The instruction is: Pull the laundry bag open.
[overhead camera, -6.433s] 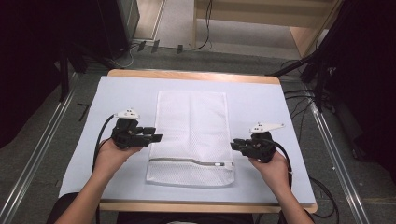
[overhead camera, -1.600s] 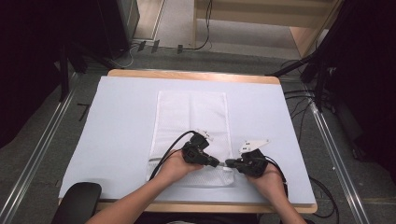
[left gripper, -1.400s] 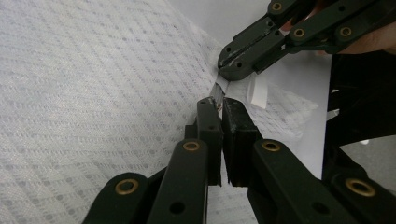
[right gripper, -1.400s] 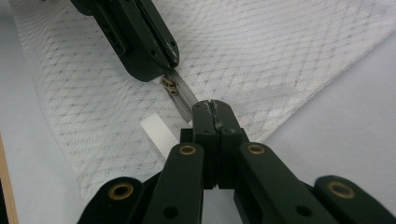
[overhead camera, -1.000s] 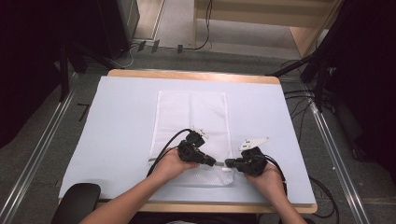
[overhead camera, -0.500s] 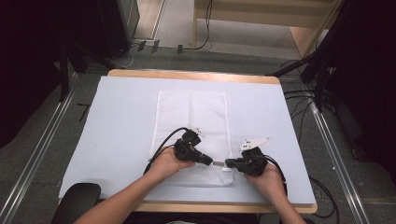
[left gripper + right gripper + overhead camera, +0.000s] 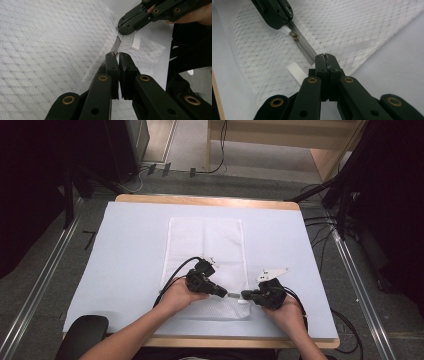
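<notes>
White mesh bag (image 7: 205,250) lies flat, both grippers pinching its zipper (image 7: 303,48)

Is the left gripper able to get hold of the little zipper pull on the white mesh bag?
Probably yes. The left gripper has its jaws closed right at the zipper pull of the mesh bag, nothing between them. The right gripper pinches the zipper's end, apart from it.
</notes>
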A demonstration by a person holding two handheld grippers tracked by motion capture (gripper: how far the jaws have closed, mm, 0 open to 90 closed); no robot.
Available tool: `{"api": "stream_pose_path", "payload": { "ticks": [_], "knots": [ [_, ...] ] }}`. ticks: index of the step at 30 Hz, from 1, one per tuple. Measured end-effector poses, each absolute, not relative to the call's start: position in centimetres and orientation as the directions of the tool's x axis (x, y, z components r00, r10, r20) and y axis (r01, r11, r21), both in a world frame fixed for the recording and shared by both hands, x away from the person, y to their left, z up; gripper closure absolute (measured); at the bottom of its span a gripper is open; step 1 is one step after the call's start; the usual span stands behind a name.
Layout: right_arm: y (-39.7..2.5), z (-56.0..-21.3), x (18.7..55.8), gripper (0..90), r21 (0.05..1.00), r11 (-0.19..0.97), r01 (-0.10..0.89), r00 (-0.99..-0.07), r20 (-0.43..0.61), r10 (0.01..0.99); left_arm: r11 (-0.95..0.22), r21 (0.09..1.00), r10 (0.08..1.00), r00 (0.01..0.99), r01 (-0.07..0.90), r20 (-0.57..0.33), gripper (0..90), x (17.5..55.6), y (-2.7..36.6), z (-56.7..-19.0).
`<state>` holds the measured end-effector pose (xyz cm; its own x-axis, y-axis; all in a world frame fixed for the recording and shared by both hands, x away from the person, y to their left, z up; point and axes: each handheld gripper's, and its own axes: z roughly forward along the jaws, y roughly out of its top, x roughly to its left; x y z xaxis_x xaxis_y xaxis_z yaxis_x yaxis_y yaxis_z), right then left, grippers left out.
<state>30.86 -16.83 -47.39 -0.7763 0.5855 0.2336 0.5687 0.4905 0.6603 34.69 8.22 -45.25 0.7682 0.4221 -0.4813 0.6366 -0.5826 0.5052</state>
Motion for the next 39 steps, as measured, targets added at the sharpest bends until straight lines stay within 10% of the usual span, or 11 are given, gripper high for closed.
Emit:
{"api": "stream_pose_path", "payload": {
  "ticks": [39],
  "knots": [
    [-16.8,-47.4,30.8,90.0,0.658,0.493,0.569,-0.775,0.23,0.588,-0.569,0.436,0.52,0.716,0.697,-0.466,88.8,35.3,15.6,-43.8]
  ]
}}
